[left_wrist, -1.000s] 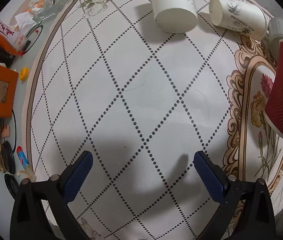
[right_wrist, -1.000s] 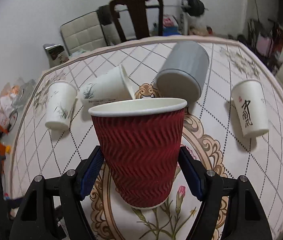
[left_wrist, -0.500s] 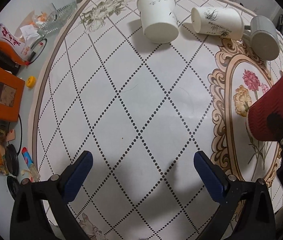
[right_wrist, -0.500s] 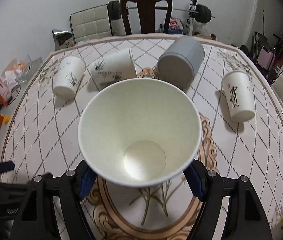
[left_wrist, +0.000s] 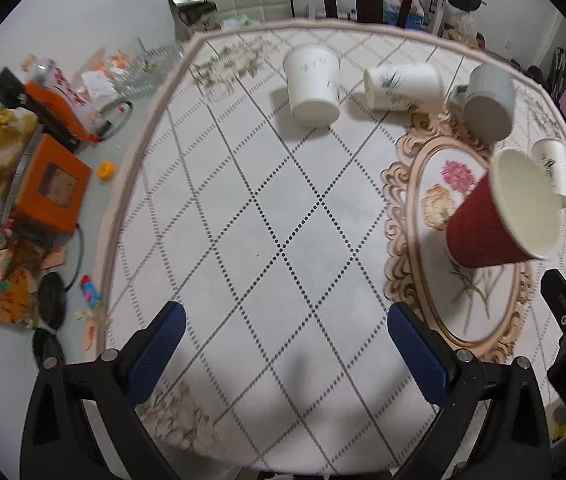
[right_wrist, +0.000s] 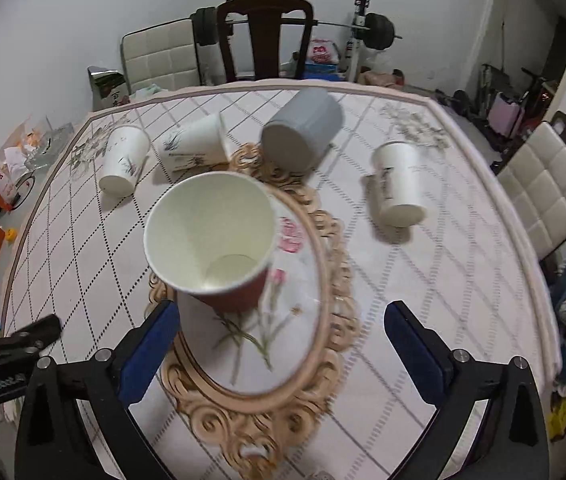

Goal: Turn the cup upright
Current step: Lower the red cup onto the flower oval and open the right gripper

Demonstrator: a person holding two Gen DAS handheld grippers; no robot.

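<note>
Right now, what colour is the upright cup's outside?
Dark red, ribbed, white inside: the upright cup, best in the left wrist view.

Even, soft indoor light falls from above; shadows are faint, one lying beside the white cup [right_wrist: 399, 184] and one on the tablecloth [left_wrist: 303, 364] near the left gripper; no harsh glare; both views bend strongly toward dark round edges; motion blur smears the red cup [right_wrist: 219, 240] and the tablecloth pattern.

Landmark: we take the grey cup [right_wrist: 302, 132], lying on its side;
Left of it: two white cups [right_wrist: 125, 159];
Right: another white cup [right_wrist: 400, 182];
Behind: dark chair [right_wrist: 265, 32]
</note>
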